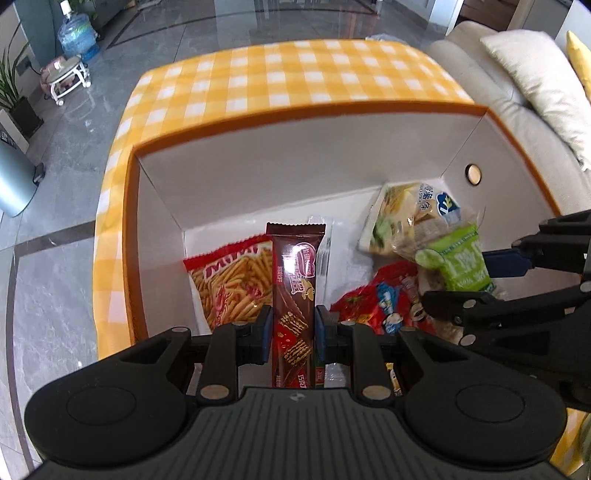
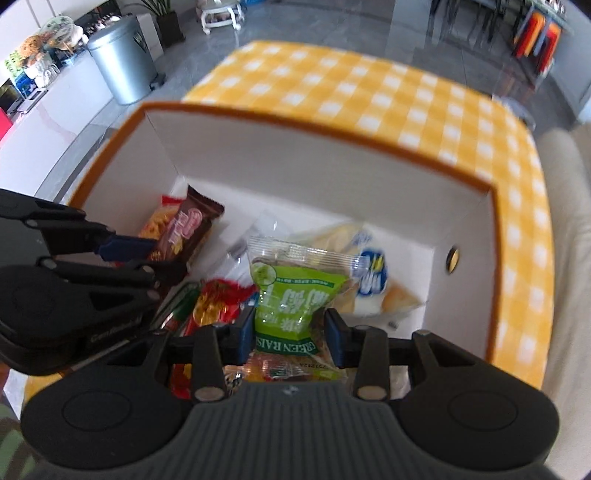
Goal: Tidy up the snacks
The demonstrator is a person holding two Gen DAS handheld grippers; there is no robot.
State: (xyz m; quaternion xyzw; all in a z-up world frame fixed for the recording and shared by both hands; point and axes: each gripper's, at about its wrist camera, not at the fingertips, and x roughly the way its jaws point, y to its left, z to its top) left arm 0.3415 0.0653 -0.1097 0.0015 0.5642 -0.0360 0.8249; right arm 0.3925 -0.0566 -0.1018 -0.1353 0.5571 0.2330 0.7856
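Observation:
An orange-rimmed box with white inner walls stands on the yellow checked tablecloth. My left gripper is shut on a long brown chocolate wafer bar, held upright over the box's left part. My right gripper is shut on a green raisin packet above the box's middle. In the left wrist view that packet and the right gripper show at the right edge. Inside the box lie a red bag of stick snacks, a bread packet and red wrapped sweets.
A cream sofa with a cushion stands right of the table. A grey bin, a water bottle and a small white stool are on the tiled floor beyond. The box wall has a round hole.

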